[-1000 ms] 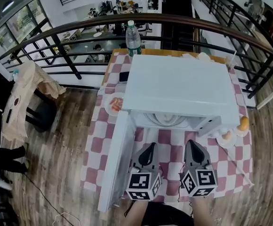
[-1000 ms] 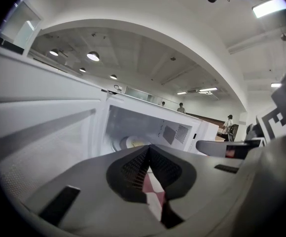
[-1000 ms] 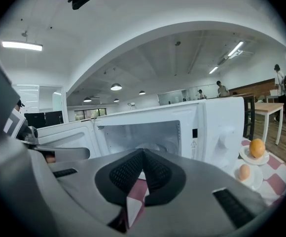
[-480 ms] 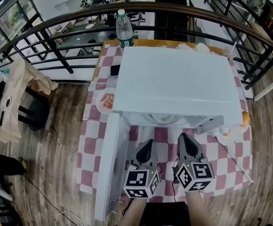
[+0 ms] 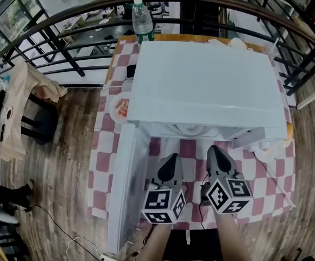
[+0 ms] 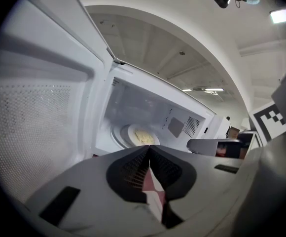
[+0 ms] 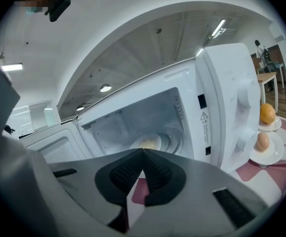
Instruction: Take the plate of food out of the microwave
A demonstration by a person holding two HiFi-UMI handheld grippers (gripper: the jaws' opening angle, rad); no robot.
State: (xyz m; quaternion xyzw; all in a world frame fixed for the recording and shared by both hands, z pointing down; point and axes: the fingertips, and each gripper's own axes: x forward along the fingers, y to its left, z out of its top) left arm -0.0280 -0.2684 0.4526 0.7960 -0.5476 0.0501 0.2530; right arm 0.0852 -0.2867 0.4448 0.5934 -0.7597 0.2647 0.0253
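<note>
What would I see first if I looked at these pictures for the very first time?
A big white microwave sits on the red-and-white checked tablecloth, its door swung wide open to the left. Inside it lies a plate of yellow food. Right in front, the left gripper and the right gripper point at it, jaws shut and empty.

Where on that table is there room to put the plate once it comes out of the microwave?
Bare: the checked cloth in front of the microwave, between its open door and the small plates at the right. Crowded: that right corner, and the strip left of the microwave, where another plate sits.
</note>
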